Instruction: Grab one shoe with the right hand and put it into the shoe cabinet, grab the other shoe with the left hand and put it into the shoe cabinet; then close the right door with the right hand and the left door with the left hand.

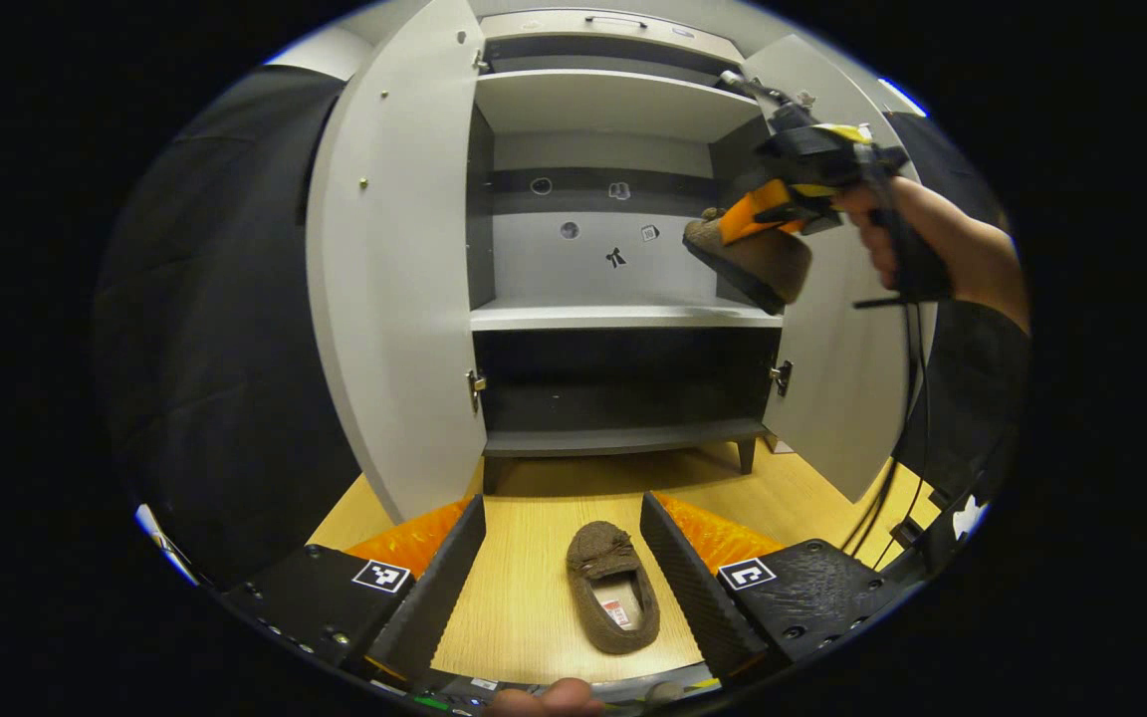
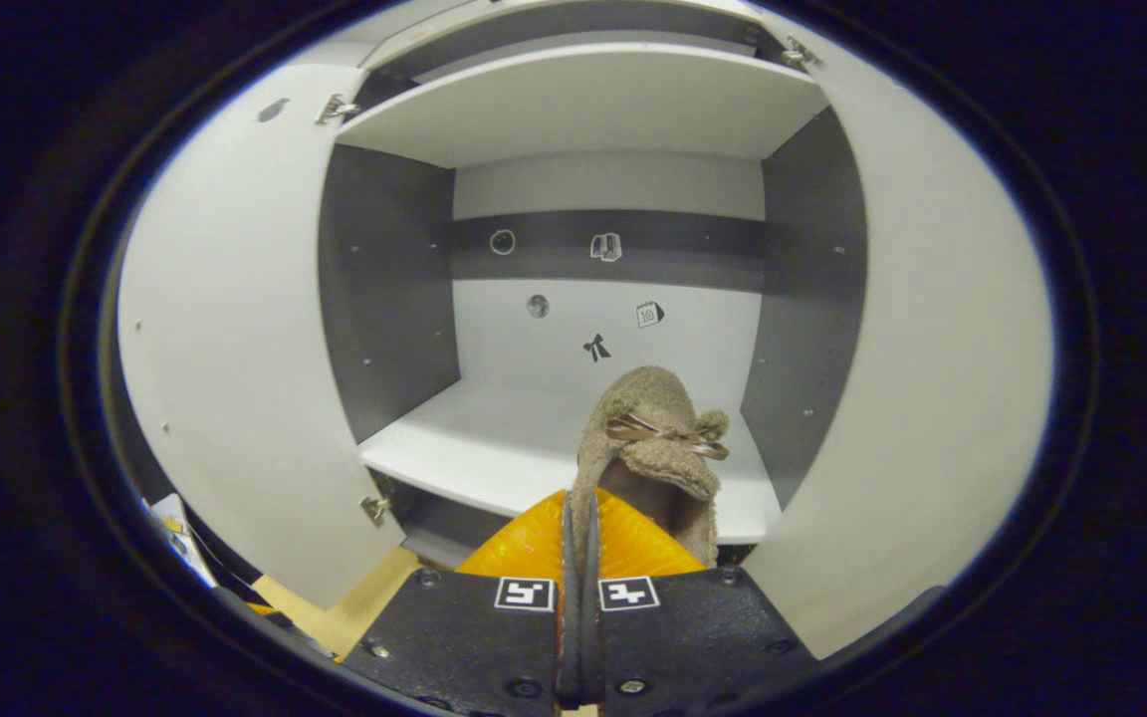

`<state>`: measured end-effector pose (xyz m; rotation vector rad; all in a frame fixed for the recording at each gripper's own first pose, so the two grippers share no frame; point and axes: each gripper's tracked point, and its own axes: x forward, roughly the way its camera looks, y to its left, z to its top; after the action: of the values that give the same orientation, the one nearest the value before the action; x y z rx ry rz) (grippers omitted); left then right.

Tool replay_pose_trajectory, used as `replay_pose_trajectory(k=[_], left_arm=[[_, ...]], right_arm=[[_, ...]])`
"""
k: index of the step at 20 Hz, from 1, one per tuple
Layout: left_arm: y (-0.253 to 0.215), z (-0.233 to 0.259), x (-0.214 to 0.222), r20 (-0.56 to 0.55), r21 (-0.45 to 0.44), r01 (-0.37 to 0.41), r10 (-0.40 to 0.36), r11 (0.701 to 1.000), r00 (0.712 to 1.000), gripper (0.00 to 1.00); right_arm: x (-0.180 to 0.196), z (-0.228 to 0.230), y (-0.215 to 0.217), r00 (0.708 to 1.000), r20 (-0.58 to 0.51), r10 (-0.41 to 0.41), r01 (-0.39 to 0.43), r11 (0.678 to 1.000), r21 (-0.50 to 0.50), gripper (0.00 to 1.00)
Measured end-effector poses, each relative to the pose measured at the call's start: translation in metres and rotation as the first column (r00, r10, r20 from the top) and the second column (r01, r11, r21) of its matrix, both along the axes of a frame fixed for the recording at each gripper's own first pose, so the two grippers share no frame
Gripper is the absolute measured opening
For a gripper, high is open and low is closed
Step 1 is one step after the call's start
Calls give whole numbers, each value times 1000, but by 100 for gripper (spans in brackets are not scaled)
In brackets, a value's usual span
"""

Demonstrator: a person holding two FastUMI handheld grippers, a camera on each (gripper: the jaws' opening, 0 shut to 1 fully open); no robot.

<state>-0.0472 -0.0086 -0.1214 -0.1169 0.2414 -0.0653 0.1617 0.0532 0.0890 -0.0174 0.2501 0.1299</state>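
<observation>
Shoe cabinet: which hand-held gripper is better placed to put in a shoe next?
Right. The right hand-held gripper already clamps a shoe before the middle shelf; the left hand-held gripper is open around the floor shoe.

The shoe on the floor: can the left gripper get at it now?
Probably yes. The shoe on the floor lies between the open fingers of the left gripper, with nothing across it.

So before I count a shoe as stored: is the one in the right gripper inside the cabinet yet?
Not yet. The right gripper holds the shoe in the air before the open cabinet, above its middle shelf.
</observation>
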Motion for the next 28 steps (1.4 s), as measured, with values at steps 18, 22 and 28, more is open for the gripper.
replay_pose_trajectory(k=[18,22,28], left_arm=[[29,-14,-12,-33,-7,-65,65,998,997,96],[16,-23,-3,-32,16,-16,16,1000,999,96],[-14,-69,12,-98,23,68,-65,997,993,96]], right_arm=[[76,39,-23,991,91,-100,102,995,-18,69],[-6,63,-29,976,211,-61,46,996,74,77],[-148,21,-8,955,295,40,-25,998,-53,85]])
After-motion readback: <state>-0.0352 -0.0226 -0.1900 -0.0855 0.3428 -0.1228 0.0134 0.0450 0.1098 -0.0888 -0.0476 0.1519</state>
